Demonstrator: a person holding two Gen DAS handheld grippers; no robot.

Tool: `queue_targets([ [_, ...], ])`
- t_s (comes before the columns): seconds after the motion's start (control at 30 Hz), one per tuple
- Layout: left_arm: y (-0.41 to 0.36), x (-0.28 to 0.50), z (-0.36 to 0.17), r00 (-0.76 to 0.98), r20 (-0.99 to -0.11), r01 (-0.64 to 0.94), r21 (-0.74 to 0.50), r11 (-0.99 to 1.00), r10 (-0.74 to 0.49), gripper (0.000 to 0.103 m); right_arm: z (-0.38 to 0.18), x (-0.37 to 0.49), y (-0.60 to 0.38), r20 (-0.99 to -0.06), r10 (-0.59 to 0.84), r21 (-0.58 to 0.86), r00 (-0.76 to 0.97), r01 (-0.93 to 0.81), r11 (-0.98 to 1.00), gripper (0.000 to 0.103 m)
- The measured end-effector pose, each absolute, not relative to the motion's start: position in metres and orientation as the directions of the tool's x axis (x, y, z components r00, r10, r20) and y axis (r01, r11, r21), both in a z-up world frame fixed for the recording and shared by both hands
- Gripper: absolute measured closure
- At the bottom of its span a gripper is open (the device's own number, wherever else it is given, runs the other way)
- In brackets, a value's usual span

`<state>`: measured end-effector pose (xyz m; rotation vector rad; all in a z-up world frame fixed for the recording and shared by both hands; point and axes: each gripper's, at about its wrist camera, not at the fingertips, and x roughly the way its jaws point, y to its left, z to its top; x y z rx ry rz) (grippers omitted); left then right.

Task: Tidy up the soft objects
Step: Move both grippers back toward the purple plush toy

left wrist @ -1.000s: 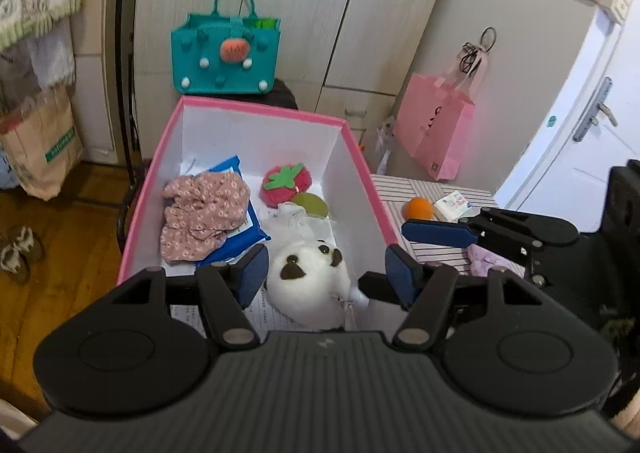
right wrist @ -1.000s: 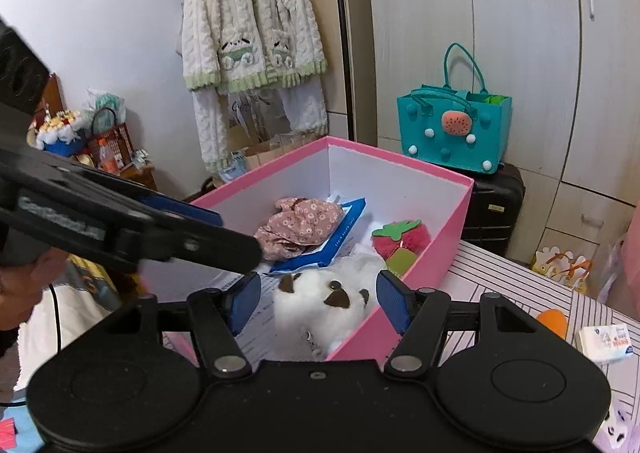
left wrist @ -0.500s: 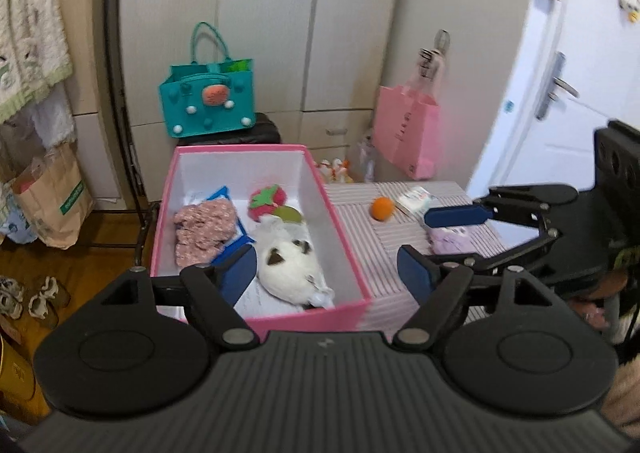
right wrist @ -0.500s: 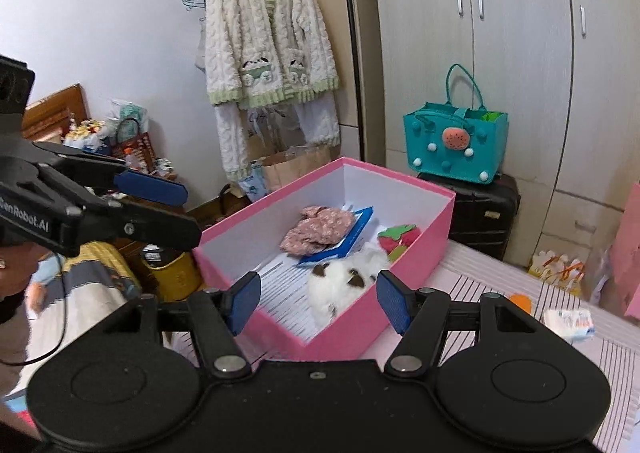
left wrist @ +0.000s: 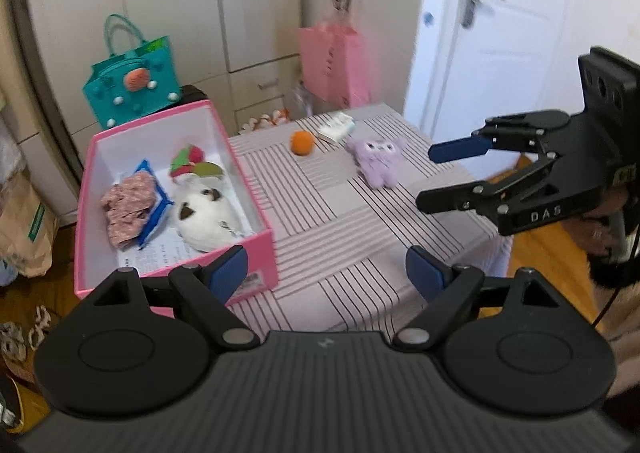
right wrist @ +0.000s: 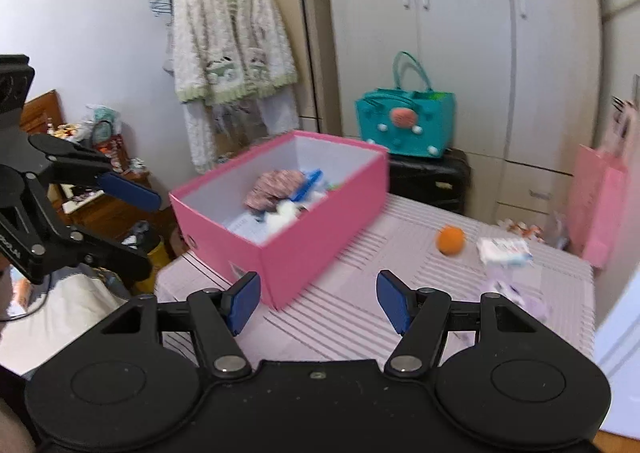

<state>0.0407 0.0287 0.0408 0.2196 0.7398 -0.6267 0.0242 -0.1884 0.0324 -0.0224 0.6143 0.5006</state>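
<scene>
purple plush toy (right wrist: 516, 293) blurred, indistinct

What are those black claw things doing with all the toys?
A person is tidying soft toys into the pink box with two hand-held grippers. The white plush, a flowery cloth and a strawberry toy already lie inside. The left gripper has just been opening its jaws and holds nothing; the right gripper is open and empty too. An orange ball, a purple plush and a small packet wait on the striped table.
</scene>
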Motion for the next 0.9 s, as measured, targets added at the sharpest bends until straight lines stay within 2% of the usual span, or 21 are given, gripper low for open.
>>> queue_targets([
  [0.3,-0.015,0.056,0.02,0.479,-0.674,0.702,-0.091,0.707,-0.562,0.016,0.003,0.014,-0.22,-0.561,0.414,0.135,0.717,-0.414,0.9,0.032],
  [0.47,-0.035,0.078,0.008,0.454,-0.638,0.708,-0.165,0.686,-0.622,0.016,-0.02,0.024,-0.234,-0.547,0.394,0.138,0.739,-0.384,0.913,0.031],
  [0.73,-0.07,0.115,-0.025,0.5,-0.584,0.683,-0.188,0.706,-0.639,0.016,-0.057,0.058,-0.249,-0.551,0.342,0.142,0.761,-0.318,0.937,0.03],
  [0.9,-0.092,0.146,-0.06,0.445,-0.581,0.66,-0.302,0.688,-0.682,0.016,-0.079,0.081,-0.26,-0.571,0.318,0.166,0.757,-0.272,0.948,0.03],
])
